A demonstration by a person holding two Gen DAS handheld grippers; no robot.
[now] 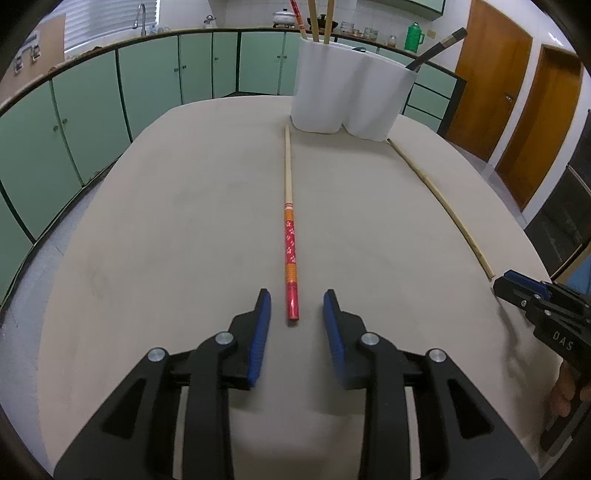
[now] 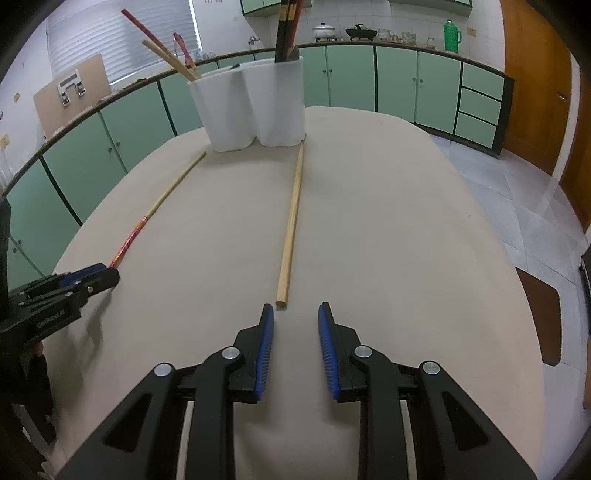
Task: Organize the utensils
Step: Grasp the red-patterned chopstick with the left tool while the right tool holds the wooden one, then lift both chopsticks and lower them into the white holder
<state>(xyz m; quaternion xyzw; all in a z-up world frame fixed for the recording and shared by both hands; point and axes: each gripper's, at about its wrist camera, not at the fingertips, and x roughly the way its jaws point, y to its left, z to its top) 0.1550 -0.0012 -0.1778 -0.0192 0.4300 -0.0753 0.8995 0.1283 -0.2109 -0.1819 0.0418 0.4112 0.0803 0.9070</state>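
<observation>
A red-patterned chopstick lies on the beige table, pointing at a white two-part holder. My left gripper is open, its blue pads either side of the stick's red end. A plain wooden chopstick lies to the right, also seen in the left wrist view. My right gripper is open just behind its near end. The holder contains several chopsticks: wooden and red ones in the left part, dark ones in the right. The red chopstick ends at the left gripper.
Green cabinets and a counter ring the table. Wooden doors stand at the right. A brown chair seat sits beside the table's right edge. A green flask and pots stand on the far counter.
</observation>
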